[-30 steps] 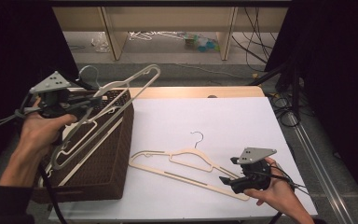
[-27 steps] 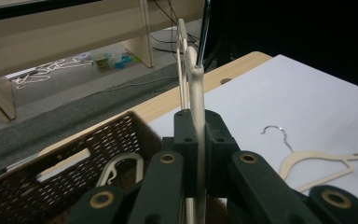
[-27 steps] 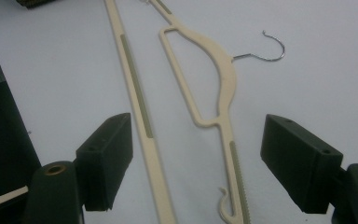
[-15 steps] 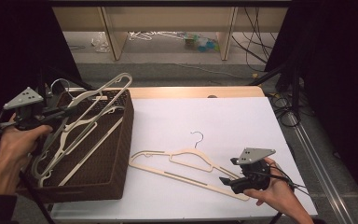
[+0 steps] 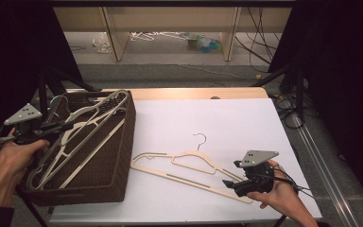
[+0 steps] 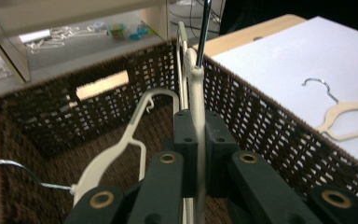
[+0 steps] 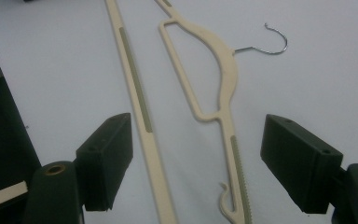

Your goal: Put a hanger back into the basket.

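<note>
1 hanger going in, 1 left on the table.

My left claw [image 6: 196, 154] is clamped on a hanger [image 6: 195, 93] at its neck, low over the basket [image 5: 123, 142], where others already lie. My right claw [image 7: 200, 163] hangs spread wide over the last hanger [image 5: 189, 168], flat just right of the basket, ungripped.

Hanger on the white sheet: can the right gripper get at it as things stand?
Probably yes. The right gripper sits open at the hanger's near end, jaws either side of its arm in the right gripper view, and nothing lies between.
</note>
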{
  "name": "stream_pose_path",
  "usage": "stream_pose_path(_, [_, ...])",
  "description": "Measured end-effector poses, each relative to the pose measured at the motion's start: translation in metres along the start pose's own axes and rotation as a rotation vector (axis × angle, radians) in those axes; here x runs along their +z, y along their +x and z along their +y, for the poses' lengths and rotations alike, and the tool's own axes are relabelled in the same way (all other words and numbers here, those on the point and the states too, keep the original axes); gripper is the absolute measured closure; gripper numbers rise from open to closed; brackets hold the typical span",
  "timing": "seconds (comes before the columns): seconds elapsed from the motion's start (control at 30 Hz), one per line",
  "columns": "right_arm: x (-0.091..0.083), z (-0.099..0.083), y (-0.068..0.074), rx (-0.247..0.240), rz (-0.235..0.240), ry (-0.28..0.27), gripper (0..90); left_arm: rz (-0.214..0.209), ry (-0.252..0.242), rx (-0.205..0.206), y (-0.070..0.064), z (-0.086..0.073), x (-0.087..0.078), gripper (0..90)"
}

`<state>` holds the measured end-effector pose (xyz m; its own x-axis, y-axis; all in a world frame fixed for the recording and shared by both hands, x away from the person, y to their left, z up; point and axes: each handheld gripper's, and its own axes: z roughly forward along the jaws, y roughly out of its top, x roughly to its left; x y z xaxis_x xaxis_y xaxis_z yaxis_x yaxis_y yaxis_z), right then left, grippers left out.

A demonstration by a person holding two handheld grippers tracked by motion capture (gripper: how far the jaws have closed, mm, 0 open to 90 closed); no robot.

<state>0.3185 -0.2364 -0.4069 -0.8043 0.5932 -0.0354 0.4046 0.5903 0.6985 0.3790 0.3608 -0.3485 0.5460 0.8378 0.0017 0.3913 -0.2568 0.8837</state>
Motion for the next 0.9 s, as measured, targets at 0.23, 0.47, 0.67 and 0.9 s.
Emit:
stream_pose_path(0.23, [0.000,-0.001,0.000,-0.005,0.003,0.002,26.1,-0.020,0.050,-0.009,0.002,-0.014,0.019,85.3])
stream_pose_path(0.47, [0.000,-0.002,-0.001,-0.005,0.002,0.004,26.0,-0.025,0.089,-0.045,0.003,-0.025,0.035,85.0])
stream_pose_path(0.67, [-0.001,-0.002,-0.002,0.000,0.014,0.029,26.1,0.021,0.111,-0.119,0.008,-0.036,0.043,82.8])
stream_pose_path(0.9, [0.000,-0.003,-0.002,-0.005,0.015,0.029,26.0,0.119,0.162,-0.091,0.021,-0.041,0.038,78.6])
